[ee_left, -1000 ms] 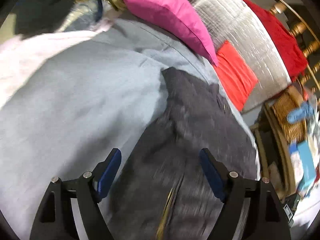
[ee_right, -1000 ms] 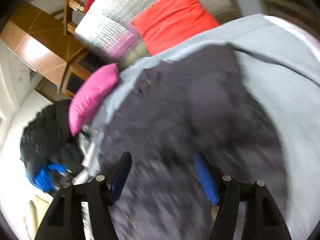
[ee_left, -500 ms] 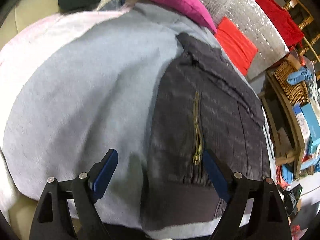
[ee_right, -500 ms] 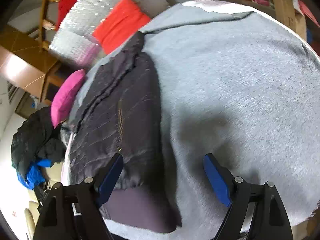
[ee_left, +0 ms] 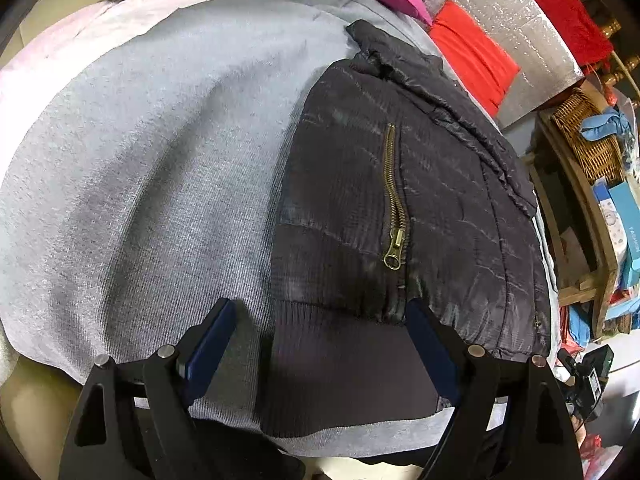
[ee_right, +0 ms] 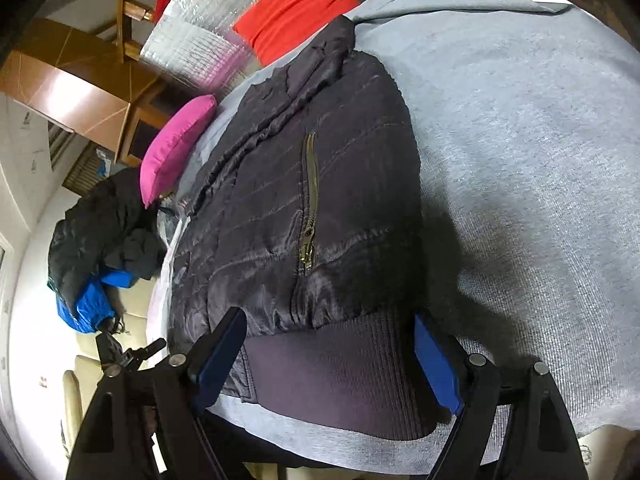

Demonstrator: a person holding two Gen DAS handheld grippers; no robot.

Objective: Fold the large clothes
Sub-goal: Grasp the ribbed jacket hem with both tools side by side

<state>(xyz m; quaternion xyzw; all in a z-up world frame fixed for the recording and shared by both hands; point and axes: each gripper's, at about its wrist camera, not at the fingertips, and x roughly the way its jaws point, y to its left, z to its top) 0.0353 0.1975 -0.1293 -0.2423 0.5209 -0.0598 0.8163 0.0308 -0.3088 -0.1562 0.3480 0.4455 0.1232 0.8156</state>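
Jacket (ee_left: 400, 208) is laid flat on grey blanket (ee_left: 140, 160); its ribbed hem is framed by left gripper (ee_left: 320, 344) and right gripper (ee_right: 328, 356), both spread wide, nothing clamped.

**A cluttered room surrounding a grey-covered surface**

A grey blanket (ee_left: 152, 152) is covering the wide surface, with a pink sheet (ee_left: 60, 44) showing at its far edge. A magenta cushion (ee_right: 176, 148) and a red cushion (ee_right: 296, 8) are lying against silver foil padding (ee_left: 516, 40). A wooden shelf unit (ee_left: 592, 240) is holding a wicker basket (ee_left: 588, 136) and boxes. A wooden cabinet (ee_right: 76, 92) is catching light beside pale walls.
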